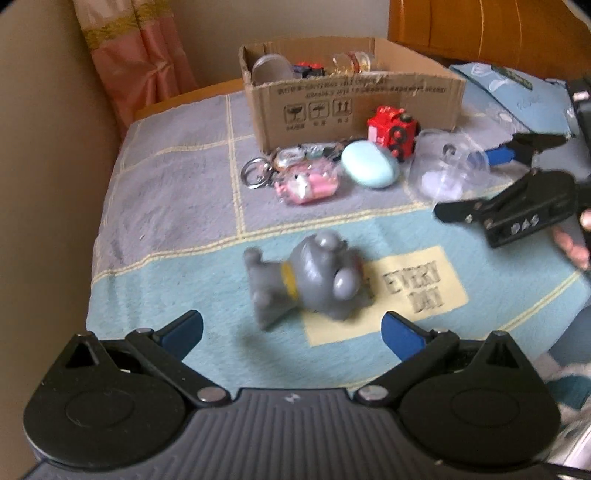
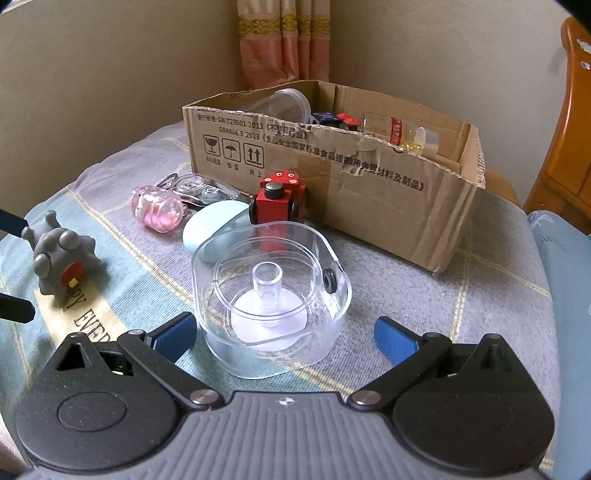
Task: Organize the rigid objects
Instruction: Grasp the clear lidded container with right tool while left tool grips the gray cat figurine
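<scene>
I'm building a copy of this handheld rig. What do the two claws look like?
Both match: the left claw and right claw each have a ribbed grey body with a small centre logo, black linkage arms on silver pivot screws, round black side housings, and blue fingertips. The right one's side carries white lettering. No cables or sleeves are visible.

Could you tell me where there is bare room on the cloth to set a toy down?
Bare cloth lies left of the keyrings and the grey toy. It is crowded in front of the cardboard box, around the red train.

Beige walls [image 2: 110, 74], pink curtain [image 2: 280, 40] in corner, wooden furniture [image 1: 480, 26].
</scene>
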### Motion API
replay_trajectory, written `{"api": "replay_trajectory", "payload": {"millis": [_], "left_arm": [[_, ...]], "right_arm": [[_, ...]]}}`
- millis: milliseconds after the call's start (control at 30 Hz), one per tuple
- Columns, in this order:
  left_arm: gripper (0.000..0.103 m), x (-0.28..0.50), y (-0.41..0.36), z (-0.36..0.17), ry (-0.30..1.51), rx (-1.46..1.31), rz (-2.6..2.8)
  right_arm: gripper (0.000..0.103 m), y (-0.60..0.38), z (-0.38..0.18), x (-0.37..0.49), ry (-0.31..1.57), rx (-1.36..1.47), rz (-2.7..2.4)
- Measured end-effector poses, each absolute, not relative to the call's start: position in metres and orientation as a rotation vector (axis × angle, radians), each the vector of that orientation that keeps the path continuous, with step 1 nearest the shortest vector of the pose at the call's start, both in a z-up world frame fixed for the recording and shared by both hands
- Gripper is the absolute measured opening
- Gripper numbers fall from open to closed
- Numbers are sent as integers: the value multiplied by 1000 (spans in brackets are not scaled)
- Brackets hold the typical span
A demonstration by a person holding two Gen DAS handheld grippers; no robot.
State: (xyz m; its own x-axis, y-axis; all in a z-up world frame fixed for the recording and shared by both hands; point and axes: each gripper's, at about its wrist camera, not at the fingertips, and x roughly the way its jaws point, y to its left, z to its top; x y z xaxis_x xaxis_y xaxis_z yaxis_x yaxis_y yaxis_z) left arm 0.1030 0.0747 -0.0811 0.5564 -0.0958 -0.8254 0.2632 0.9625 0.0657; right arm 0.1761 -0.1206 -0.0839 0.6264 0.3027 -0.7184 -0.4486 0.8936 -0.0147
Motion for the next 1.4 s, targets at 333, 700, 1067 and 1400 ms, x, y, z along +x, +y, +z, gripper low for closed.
{"api": "replay_trajectory", "payload": {"millis": [333,700,1067,1400], "left_arm": [[102,101,51,-97,890,135,-94],[103,104,56,-111,865,-17,6],[102,106,56,-113,858,-15,1],[99,106,56,-111,862,-17,-6]], "right_arm": [[103,-125,-83,174,785,-222,481],[103,-123,-79,189,823,-293,607],[103,-105,-76,205,867,-330,643],[84,-105,-68,199,878,-331,625]]}}
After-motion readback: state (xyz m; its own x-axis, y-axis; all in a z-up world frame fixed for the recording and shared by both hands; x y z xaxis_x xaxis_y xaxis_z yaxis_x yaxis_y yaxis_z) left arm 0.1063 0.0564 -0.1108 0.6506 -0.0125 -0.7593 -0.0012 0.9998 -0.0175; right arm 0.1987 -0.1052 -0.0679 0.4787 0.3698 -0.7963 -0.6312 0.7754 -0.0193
